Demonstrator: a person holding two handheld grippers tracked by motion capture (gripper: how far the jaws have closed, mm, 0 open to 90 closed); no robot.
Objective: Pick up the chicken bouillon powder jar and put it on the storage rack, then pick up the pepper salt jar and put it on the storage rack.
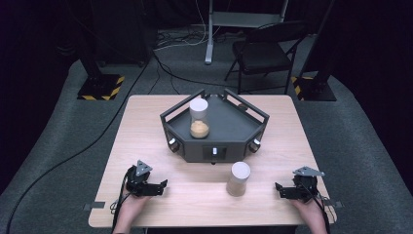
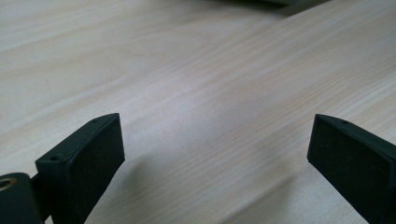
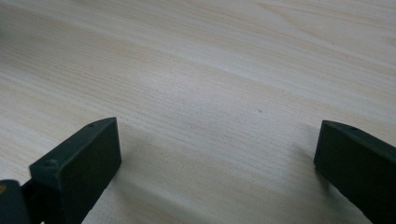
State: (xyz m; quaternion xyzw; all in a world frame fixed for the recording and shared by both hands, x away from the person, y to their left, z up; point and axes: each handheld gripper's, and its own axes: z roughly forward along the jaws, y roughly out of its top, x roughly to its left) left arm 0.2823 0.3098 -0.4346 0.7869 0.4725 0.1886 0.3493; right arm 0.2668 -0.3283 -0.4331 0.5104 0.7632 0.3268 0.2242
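Note:
A clear jar with a white lid and tan powder [image 1: 199,118] stands upright on the dark grey hexagonal tray [image 1: 234,131] at the table's middle. A second tan jar with a pale lid [image 1: 238,179] stands on the wooden table [image 1: 146,131] in front of the tray. My left gripper [image 1: 161,186] rests low at the front left, held by a hand, its jaws wide apart over bare wood [image 2: 210,135]. My right gripper [image 1: 278,189] sits at the front right, just right of the second jar, jaws also wide apart with nothing between them [image 3: 215,140].
The tray has a low railing and small knobs [image 1: 215,152] on its front faces. Beyond the table stand a black folding chair [image 1: 265,51], a desk leg [image 1: 210,34], two black posts on striped bases [image 1: 100,85] and floor cables.

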